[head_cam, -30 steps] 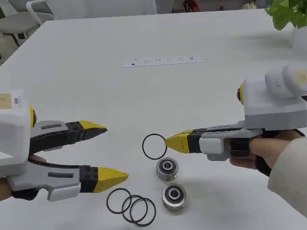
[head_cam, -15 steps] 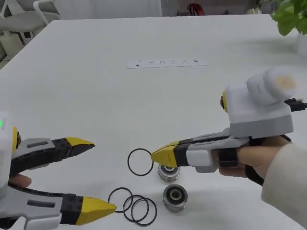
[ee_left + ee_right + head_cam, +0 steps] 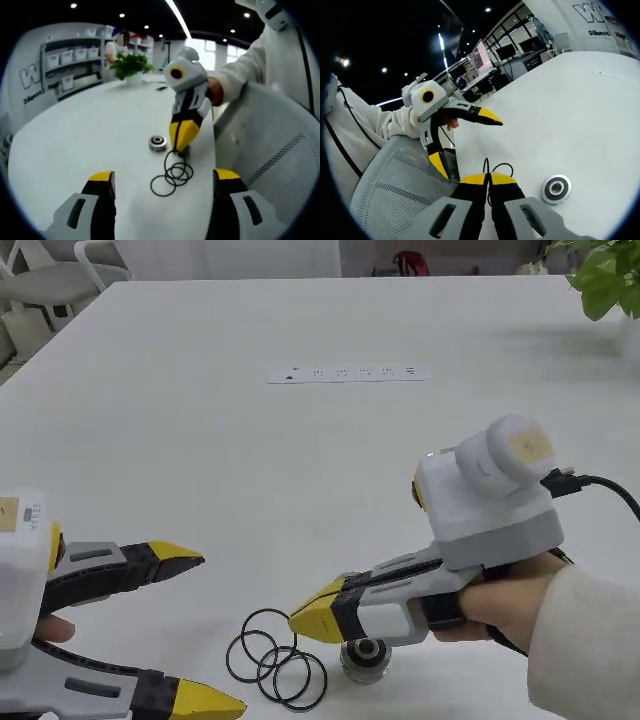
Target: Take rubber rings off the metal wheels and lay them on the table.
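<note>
Pinching one rubber ring point(image 3: 486, 165) between jaws pressed fully together, the right gripper point(image 3: 300, 621) hangs low over the ring pile point(image 3: 285, 672), which lies flat on the table point(image 3: 300, 460). The held ring dangles from the yellow tips and reaches down to the far edge of the pile; whether it already touches the rings below cannot be told. The left gripper point(image 3: 222, 632) waits beside the pile, on the side away from the right gripper, its jaws spread wide and carrying nothing. A metal wheel point(image 3: 364, 658) stands just beside the pile on the right gripper's side, partly hidden under that gripper's body.

Likely hazards from this position:

(a) Clinging. A thin, light ring may stick to one jaw pad when the grip is let go, then be lifted away from the pile and dropped elsewhere.

(b) Tangling. Released on top of the pile, the ring may interlock with the loops already there, so that moving one drags the rest.

(c) Wheel strike. With the gripper body so close over the wheel, any further descent or sideways sweep could knock it toward the pile or set it rolling.

(d) Sweep by the spread jaws. The left gripper's lower jaw sits near the pile; a small drift inward would scatter the rings.
</note>
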